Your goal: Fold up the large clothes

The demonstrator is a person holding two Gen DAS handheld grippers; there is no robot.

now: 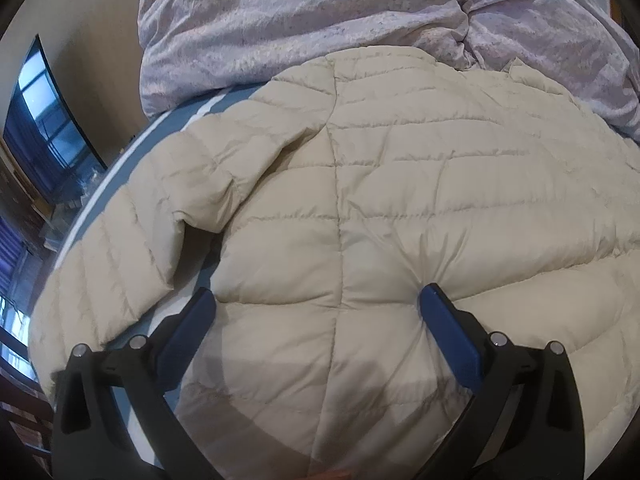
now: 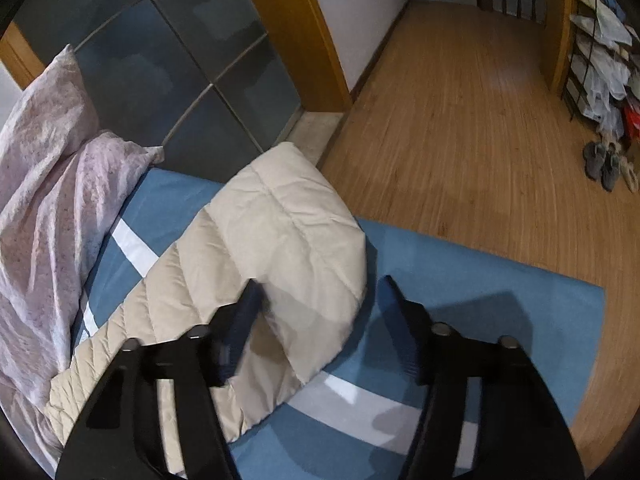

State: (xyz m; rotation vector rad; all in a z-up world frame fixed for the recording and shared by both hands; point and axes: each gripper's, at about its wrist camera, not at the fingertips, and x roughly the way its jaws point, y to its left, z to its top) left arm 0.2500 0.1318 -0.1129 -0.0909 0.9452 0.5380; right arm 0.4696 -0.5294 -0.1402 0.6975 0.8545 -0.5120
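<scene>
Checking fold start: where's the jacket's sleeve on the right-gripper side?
In the right wrist view the beige puffer jacket's sleeve lies on the blue bedsheet, reaching toward the wardrobe doors; its cuff end sits between the open right gripper fingers.

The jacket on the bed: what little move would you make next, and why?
Probably close the right gripper on the sleeve. Its fingers are open and straddle the sleeve's edge, which lies out sideways on the blue sheet, not yet folded in. The left gripper, also open, presses on the jacket body, so it could steady it while the sleeve is brought across.
</scene>
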